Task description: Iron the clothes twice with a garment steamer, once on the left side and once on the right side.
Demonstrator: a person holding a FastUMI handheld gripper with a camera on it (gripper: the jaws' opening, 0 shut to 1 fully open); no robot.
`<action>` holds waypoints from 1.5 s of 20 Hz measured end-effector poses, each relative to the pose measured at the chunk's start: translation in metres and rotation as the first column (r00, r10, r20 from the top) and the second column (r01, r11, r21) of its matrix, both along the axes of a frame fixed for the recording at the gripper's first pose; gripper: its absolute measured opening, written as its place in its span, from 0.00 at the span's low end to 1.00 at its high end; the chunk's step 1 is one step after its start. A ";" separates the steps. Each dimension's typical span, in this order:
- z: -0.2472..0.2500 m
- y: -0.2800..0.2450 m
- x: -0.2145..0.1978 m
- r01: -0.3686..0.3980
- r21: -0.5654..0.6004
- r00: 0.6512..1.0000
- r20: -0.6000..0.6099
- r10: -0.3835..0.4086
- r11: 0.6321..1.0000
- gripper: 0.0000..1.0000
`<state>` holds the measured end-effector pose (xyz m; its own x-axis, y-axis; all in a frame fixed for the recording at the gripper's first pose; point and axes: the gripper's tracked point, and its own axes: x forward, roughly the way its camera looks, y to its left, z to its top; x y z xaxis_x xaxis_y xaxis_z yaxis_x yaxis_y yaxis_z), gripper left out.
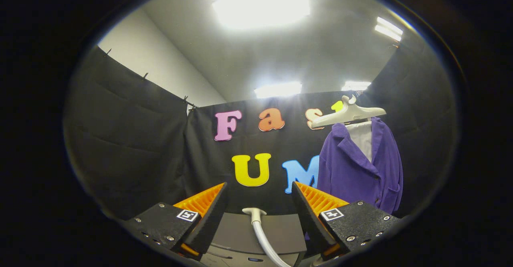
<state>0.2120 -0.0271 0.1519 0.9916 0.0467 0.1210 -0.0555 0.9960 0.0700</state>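
The garment steamer shows as a pale hose with a collar at its upper end, rising in the gap between the two fingers of the claw. The claw is spread wide and grips nothing; neither finger touches the hose. Under the hose lies a grey surface, perhaps the steamer's body or a desk, hard to tell. Beyond the hose and off to the right, a purple jacket hangs on a white hanger in front of the black cloth wall, a white lining showing at its open collar. Ceiling lights glare above.
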 end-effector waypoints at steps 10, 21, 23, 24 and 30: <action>-0.042 0.045 0.157 0.020 -0.056 0.983 -0.180 -0.030 0.998 0.95; -0.179 0.070 0.270 0.024 -0.023 0.866 -0.499 -0.032 0.999 0.95; -0.206 0.072 0.278 0.029 -0.035 0.826 -0.562 -0.044 0.999 0.95; -0.216 0.074 0.281 0.031 -0.043 0.806 -0.589 -0.050 0.999 0.95; -0.263 0.074 0.285 0.056 -0.081 0.680 -0.726 -0.098 0.995 0.95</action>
